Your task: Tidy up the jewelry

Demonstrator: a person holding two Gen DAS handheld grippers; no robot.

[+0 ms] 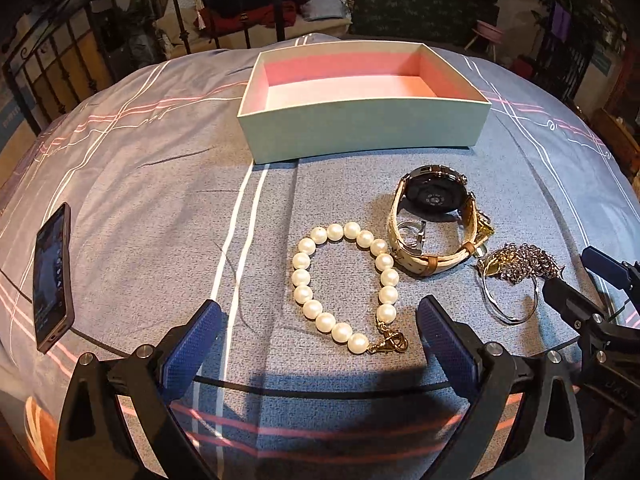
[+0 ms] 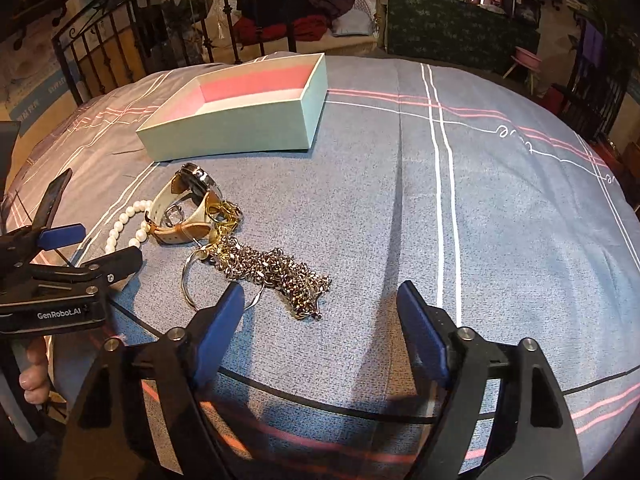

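Observation:
A pearl bracelet [image 1: 344, 284] with a gold clasp lies on the blue bedspread just beyond my open, empty left gripper [image 1: 318, 330]. A wristwatch [image 1: 436, 216] with a tan strap lies to its right, and a pile of silver and gold chains [image 1: 520, 262] with a thin bangle [image 1: 510, 300] lies further right. A mint box [image 1: 360, 100] with a pink inside stands open and empty behind them. In the right wrist view my open, empty right gripper [image 2: 320, 304] hovers just right of the chains [image 2: 276, 272], with the watch [image 2: 188, 208], pearls [image 2: 120, 224] and box [image 2: 240, 108] further left.
A phone [image 1: 52, 276] in a dark case lies at the bed's left edge. A black metal bed frame [image 2: 120, 40] and piled clothes [image 2: 292, 12] stand behind the bed. The left gripper also shows in the right wrist view [image 2: 92, 248], at the left edge.

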